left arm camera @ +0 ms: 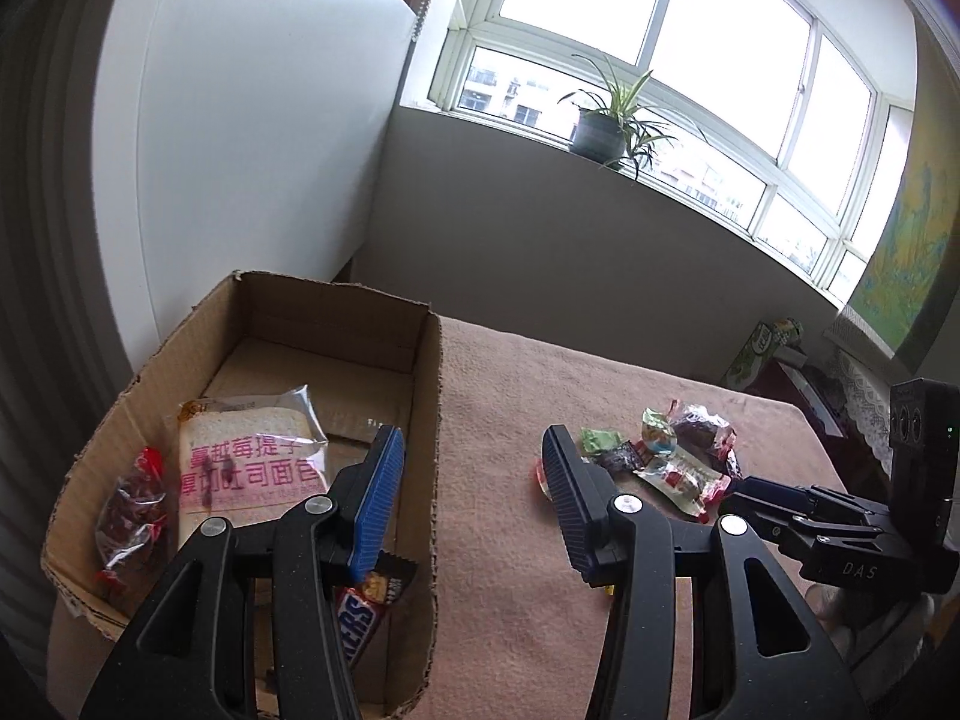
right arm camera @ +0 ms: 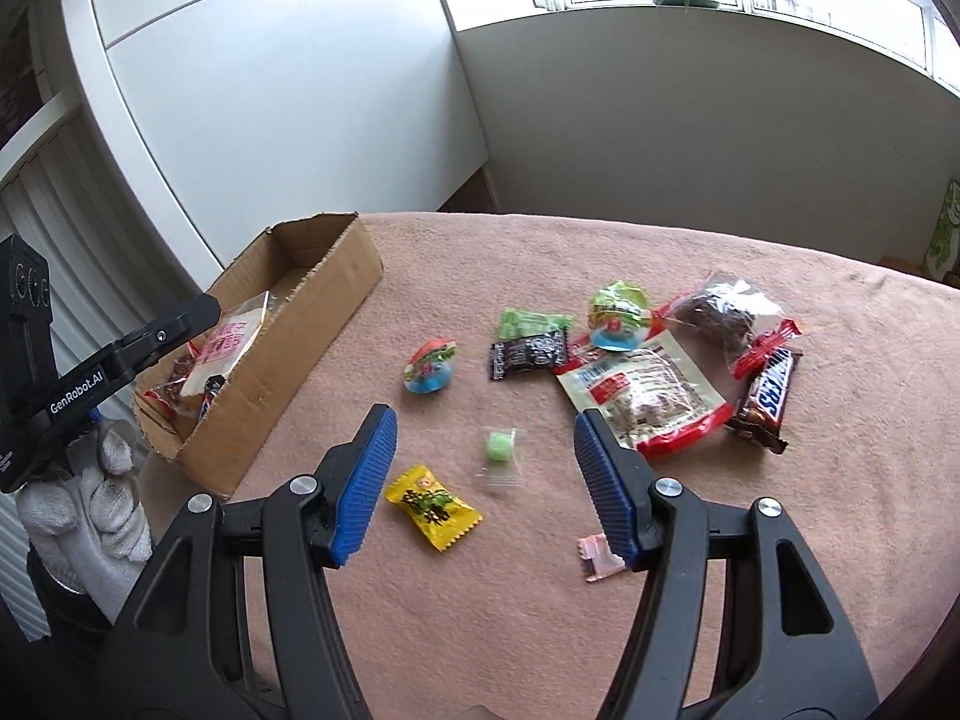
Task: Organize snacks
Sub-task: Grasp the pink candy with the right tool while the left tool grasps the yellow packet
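Observation:
A cardboard box (left arm camera: 429,396) stands at the table's left and holds a bread packet (left arm camera: 252,468), a red-ended snack bag (left arm camera: 132,510) and a Snickers bar (left arm camera: 360,618). My left gripper (left arm camera: 474,468) is open and empty, straddling the box's right wall. My right gripper (right arm camera: 486,456) is open and empty above a small green candy (right arm camera: 499,447) and a yellow candy (right arm camera: 433,505). Loose snacks lie beyond: a round jelly cup (right arm camera: 432,365), a second jelly cup (right arm camera: 619,315), a black sachet (right arm camera: 528,353), a nut packet (right arm camera: 645,399), a Snickers bar (right arm camera: 768,399).
The table wears a pink cloth (right arm camera: 780,540). A pink wrapper (right arm camera: 597,558) lies by my right finger. A white cabinet (right arm camera: 270,90) stands behind the box. The box also shows in the right wrist view (right arm camera: 288,348), with the left gripper (right arm camera: 174,324) over it.

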`<state>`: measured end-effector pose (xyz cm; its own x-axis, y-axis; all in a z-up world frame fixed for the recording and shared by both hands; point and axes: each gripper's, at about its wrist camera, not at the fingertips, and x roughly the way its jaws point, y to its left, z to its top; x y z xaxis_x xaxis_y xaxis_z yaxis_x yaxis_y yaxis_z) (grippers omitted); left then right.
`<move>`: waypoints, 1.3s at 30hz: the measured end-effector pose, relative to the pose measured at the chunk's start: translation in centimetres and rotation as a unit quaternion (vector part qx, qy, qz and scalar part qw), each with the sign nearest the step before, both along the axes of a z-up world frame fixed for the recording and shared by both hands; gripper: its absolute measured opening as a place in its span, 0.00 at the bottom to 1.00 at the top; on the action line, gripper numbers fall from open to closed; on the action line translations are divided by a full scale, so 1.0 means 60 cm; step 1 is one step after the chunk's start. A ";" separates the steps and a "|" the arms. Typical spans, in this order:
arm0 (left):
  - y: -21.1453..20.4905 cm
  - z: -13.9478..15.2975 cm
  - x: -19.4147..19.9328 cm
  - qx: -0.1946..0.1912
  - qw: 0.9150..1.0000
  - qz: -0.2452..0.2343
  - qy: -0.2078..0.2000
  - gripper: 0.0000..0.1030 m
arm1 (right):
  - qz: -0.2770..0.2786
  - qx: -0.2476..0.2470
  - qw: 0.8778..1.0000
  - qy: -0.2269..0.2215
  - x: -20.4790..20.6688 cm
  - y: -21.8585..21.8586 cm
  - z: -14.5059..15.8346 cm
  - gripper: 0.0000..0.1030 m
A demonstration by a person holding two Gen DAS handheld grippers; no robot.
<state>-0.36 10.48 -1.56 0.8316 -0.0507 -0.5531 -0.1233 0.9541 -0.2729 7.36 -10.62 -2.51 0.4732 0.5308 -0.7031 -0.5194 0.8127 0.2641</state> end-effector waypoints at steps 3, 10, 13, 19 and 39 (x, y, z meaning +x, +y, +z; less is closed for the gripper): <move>-0.033 -0.007 0.010 0.005 1.000 -0.025 0.009 0.46 | -0.013 -0.001 1.000 0.005 0.005 -0.029 -0.005 0.62; -0.107 -0.045 0.016 0.025 0.994 -0.096 0.054 0.46 | -0.032 -0.015 0.999 0.032 0.005 -0.086 -0.045 0.62; -0.130 -0.066 0.010 0.017 0.988 -0.133 0.078 0.46 | -0.025 -0.015 0.998 0.049 -0.003 -0.099 -0.061 0.62; -0.157 -0.102 0.010 -0.017 0.977 -0.172 0.124 0.46 | -0.007 -0.008 0.997 0.079 -0.026 -0.103 -0.076 0.62; -0.196 -0.113 0.060 0.035 0.971 -0.181 0.150 0.46 | -0.007 -0.049 0.995 0.082 0.024 -0.054 -0.095 0.50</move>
<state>3.26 -1.28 -8.33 0.5677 -0.2636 -0.7799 0.1591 0.9646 -0.2102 8.83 -13.83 -8.20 0.3535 0.4502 -0.8199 -0.4648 0.8452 0.2637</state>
